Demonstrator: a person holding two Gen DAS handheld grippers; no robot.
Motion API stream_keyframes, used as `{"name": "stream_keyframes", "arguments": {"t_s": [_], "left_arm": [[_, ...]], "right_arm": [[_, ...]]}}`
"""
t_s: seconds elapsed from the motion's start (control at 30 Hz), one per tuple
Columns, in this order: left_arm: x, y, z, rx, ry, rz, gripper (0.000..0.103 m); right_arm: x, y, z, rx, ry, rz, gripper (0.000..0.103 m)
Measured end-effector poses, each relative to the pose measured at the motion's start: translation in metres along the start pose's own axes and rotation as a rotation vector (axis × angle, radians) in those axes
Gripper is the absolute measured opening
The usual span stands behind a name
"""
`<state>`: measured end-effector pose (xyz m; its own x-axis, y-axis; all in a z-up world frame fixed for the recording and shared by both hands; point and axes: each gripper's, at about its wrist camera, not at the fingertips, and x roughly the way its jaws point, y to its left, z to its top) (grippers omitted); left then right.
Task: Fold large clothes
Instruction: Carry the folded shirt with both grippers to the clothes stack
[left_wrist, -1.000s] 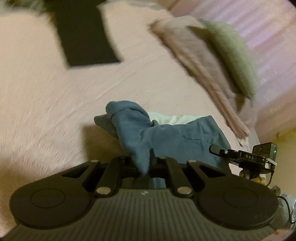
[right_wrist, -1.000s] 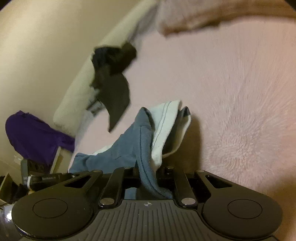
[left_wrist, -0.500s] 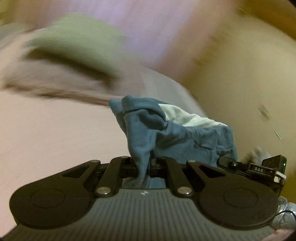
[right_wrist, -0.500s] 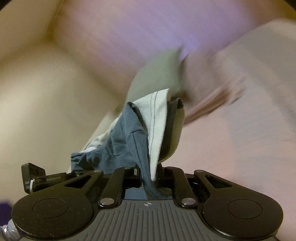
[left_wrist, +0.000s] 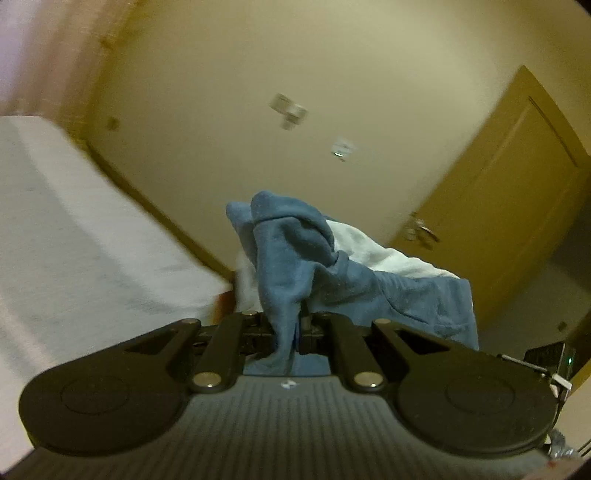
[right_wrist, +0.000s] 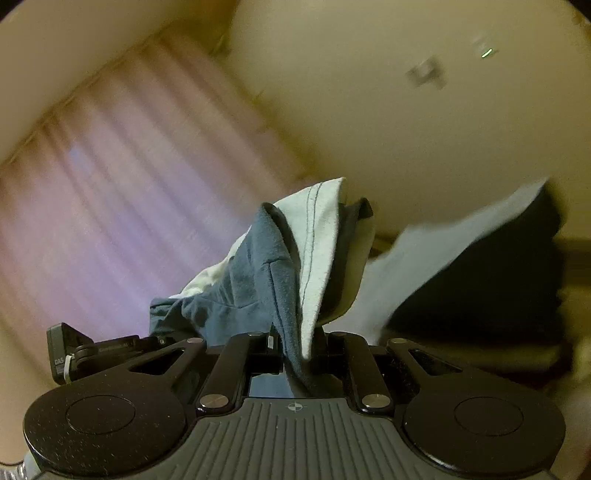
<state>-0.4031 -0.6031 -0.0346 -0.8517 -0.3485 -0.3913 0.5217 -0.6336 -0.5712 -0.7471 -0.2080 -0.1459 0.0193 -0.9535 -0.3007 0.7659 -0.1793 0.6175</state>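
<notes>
Both views are swinging up off the pink bed that filled them a second ago; now they are looking at the cream wall (left_wrist: 295, 55), the curtain (right_wrist: 110, 184) and a wooden door (left_wrist: 509, 192), with only a pale strip of the bed (left_wrist: 74, 240) showing at the left of the left wrist view. I'm judging this as the lift-and-shake step: the garment is being raised clear so it can hang open before any fold is made. Next it is calling for the two hands to draw apart, stretch the held edge straight and lay the cloth flat on the bed. The blue garment (left_wrist: 295, 258), with its pale lining showing, is hanging in the air between the two hands. The left gripper (left_wrist: 291, 325) is clenching a bunched blue fold, jaws nearly together. The right gripper (right_wrist: 295, 343) is likewise pinching a blue-and-white seamed edge
</notes>
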Motion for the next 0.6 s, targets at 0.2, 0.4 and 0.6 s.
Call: {"name": "stream_keyframes", "arguments": {"t_s": [0.2, 0.4, 0.6], "left_arm": [[0.129, -0.033, 0.048, 0.024, 0.082, -0.044, 0.005], [0.231, -0.027, 0.071, 0.048, 0.163, 0.013, 0.005], [0.308, -0.001, 0.073, 0.06, 0.229, 0.102, 0.005]], "right_arm": [[0.008, -0.065, 0.061, 0.093, -0.035, -0.089, 0.009], [0.044, -0.121, 0.093, 0.128, 0.013, -0.192, 0.009], [0.079, -0.155, 0.088, 0.133, 0.022, -0.314, 0.009]]}}
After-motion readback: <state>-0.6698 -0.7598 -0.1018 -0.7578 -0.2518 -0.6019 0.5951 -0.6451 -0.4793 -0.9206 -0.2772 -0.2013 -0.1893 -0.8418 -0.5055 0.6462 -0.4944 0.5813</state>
